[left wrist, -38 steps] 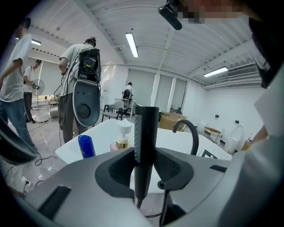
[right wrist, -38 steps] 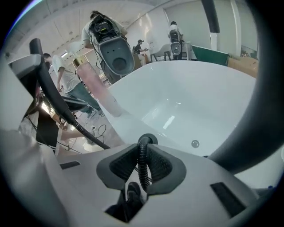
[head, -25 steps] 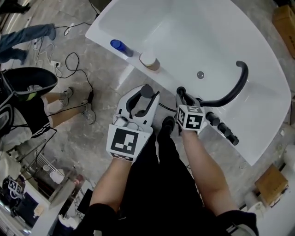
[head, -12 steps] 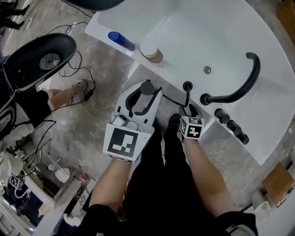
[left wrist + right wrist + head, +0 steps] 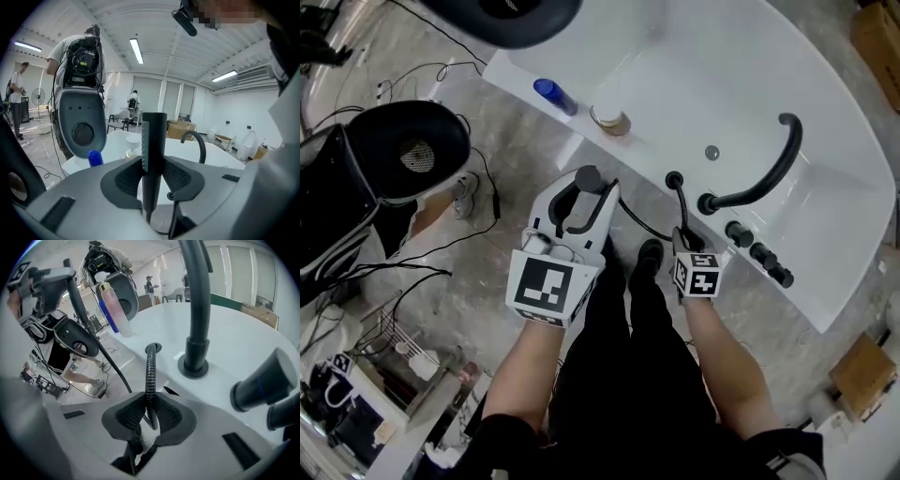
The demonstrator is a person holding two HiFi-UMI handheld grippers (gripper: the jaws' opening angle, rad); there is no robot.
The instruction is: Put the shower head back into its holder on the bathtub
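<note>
The black shower head handle point(image 5: 588, 178) point(image 5: 153, 154) stands upright between the jaws of my left gripper point(image 5: 584, 194) point(image 5: 152, 176), which is shut on it in front of the white bathtub's rim point(image 5: 825, 281). A black ribbed hose point(image 5: 679, 202) point(image 5: 150, 376) comes out of a round hole point(image 5: 674, 178) point(image 5: 153, 348) in the rim. My right gripper point(image 5: 682, 234) point(image 5: 149, 416) points steeply down over the rim edge. Its jaws are closing and the pads touch both sides of the hose.
A curved black faucet point(image 5: 759, 183) point(image 5: 196, 310) and several black knobs point(image 5: 755, 253) point(image 5: 258, 380) stand right of the hose hole. A blue bottle point(image 5: 549, 94) and a jar point(image 5: 609, 119) sit on the rim. Cables point(image 5: 450, 244) and a black case point(image 5: 403, 150) lie on the floor at left.
My right gripper has drawn back from the faucet base toward me, along the hose, and now has the hose between its pads. The left gripper keeps the shower head.
</note>
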